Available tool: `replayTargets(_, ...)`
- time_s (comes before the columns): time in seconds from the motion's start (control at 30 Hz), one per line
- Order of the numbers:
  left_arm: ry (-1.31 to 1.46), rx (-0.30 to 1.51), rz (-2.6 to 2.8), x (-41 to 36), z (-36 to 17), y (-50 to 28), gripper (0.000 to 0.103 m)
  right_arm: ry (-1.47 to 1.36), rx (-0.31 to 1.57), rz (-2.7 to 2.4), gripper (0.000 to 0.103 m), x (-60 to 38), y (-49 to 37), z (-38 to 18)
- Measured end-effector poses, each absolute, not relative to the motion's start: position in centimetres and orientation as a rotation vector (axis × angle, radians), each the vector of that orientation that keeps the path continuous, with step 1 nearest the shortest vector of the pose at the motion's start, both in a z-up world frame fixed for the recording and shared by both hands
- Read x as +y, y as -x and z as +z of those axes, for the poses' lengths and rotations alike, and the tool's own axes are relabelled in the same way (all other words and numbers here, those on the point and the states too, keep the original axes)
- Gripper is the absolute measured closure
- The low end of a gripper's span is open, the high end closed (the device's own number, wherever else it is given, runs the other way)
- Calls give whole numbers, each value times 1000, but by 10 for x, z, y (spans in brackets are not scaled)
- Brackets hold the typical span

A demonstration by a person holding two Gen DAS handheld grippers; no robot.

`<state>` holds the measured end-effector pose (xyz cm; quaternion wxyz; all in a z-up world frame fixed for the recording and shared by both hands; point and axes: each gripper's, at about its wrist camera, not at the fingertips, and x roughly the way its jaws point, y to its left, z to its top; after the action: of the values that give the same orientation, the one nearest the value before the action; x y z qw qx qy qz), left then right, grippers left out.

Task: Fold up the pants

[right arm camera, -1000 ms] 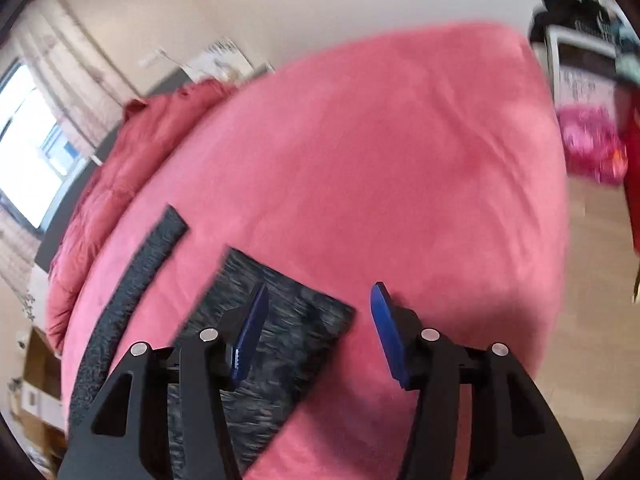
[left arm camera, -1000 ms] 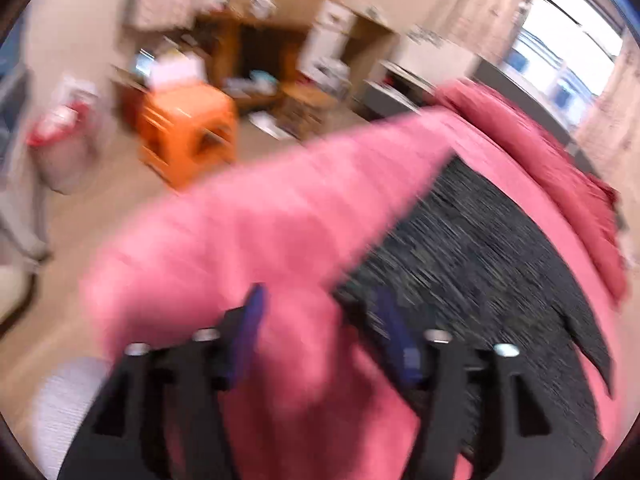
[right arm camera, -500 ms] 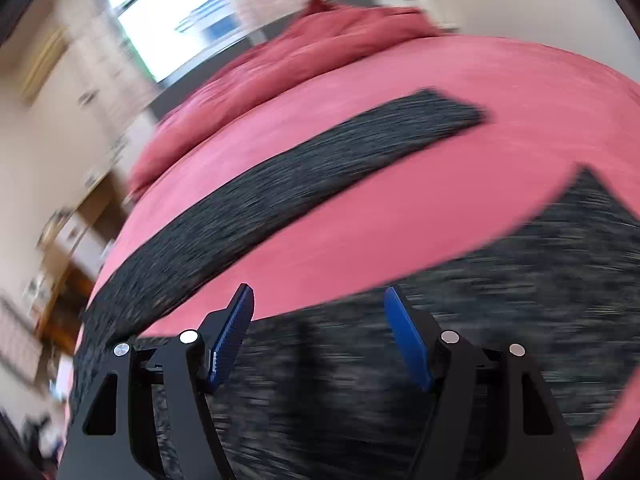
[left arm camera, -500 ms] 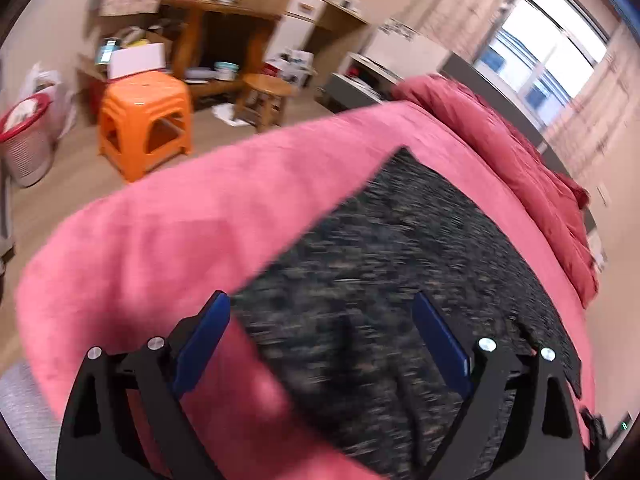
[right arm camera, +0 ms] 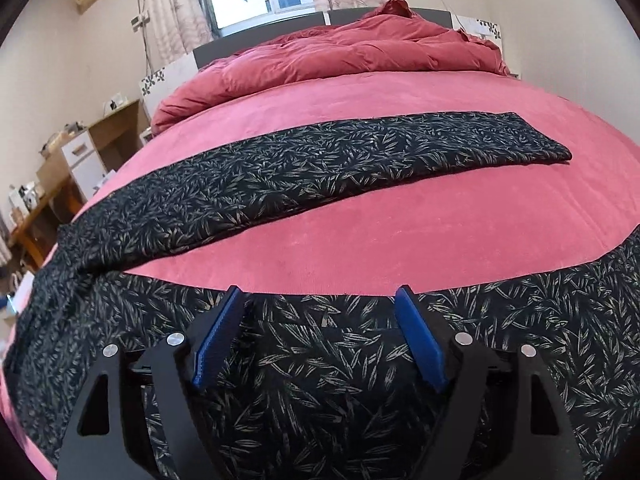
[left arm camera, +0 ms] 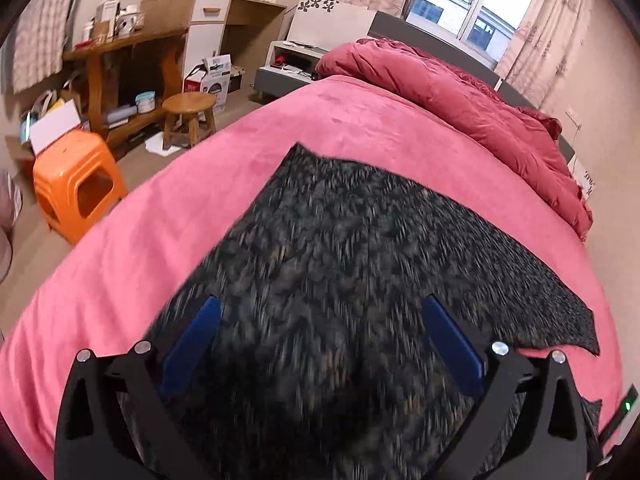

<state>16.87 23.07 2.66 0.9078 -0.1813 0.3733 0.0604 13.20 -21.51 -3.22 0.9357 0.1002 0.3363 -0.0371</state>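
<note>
Dark pants with a pale leaf print [right arm camera: 304, 168] lie flat on a pink bed cover [right arm camera: 400, 236], legs spread apart. One leg stretches across the bed further back; the other leg [right arm camera: 520, 320] runs along the near edge. My right gripper [right arm camera: 320, 300] hovers over the near leg's upper edge, its jaws opening with no cloth pinched. In the left wrist view the pants [left arm camera: 360, 240] spread wide under my left gripper [left arm camera: 318, 308], whose blue pads stand far apart, jaws still opening, holding nothing.
A crumpled red duvet [right arm camera: 352, 52] lies at the head of the bed below the window. Left of the bed are an orange plastic stool [left arm camera: 76, 184], a small wooden stool [left arm camera: 188, 116], a cluttered wooden desk [left arm camera: 132, 52] and a bedside cabinet [left arm camera: 288, 68].
Both grippers have widened. The left one swung from the pants' edge over the pink cover to above the cloth's middle. The right one rolled and swept from a corner to the near leg.
</note>
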Motion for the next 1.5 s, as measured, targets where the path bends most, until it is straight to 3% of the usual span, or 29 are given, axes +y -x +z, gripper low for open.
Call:
replayTargets(0.33,413,790,204,269,16,-281,5,-182,718,-78,20,-212,-136,-36)
replayTargets(0.53,455,851,214,283,-6,-331,16,-184,720,-79,20,-211,-137,-36)
replayTargets(0.73,502,888,205,285,-23,-359,48,-186,718,-78,19,-211,-137,-37)
replayTargets(0.87,495,883,181,280,-23,-361,85,-189,717,-77,19,-210,-137,-37)
replayTargets(0.9,489,875,173,279,-20,-359,89,-190,717,-76,19,-210,-137,-38)
replayTargets(1.27,525,635,1,270,46,-272,94,-199,714,-72,19,-211,-137,-39)
replayTargets(1.5,504,556,-130,256,56,-192,95,-210,708,-66,19,-214,-138,-40)
